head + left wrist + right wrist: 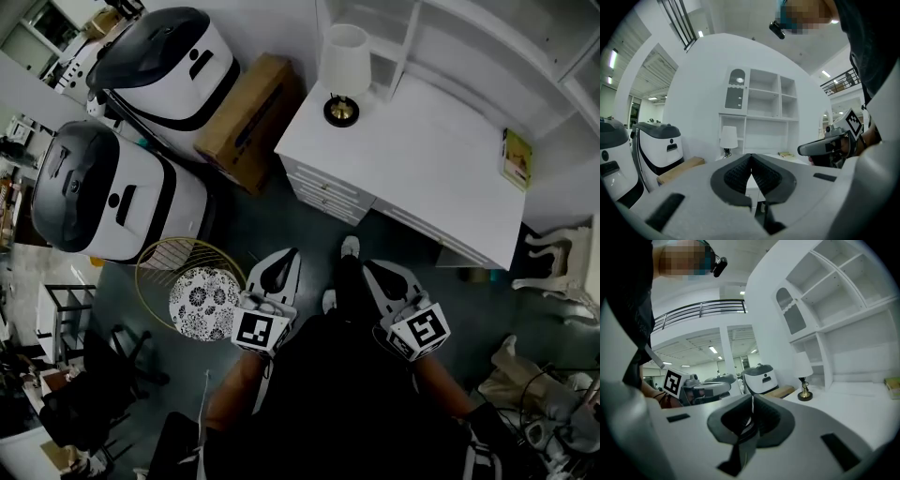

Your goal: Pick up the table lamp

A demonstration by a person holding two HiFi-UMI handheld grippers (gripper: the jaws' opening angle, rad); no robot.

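The table lamp (343, 70), with a white shade and a round brass foot, stands upright on the near left corner of the white desk (441, 159). It also shows in the left gripper view as the lamp (728, 138) and in the right gripper view as the lamp (802, 366), far ahead of both. My left gripper (284, 258) and right gripper (372, 270) hang side by side over the dark floor, short of the desk and pointing towards it. Both are shut with nothing between the jaws. Each gripper view shows its own jaw tips pressed together, left gripper (751, 161), right gripper (753, 401).
Two big white-and-black machines (173, 61) (103, 187) and a cardboard box (251, 117) stand left of the desk. A round gold wire stand with a patterned top (202, 300) sits beside my left gripper. A book (517, 159) lies on the desk's right, with white shelves (469, 37) behind it.
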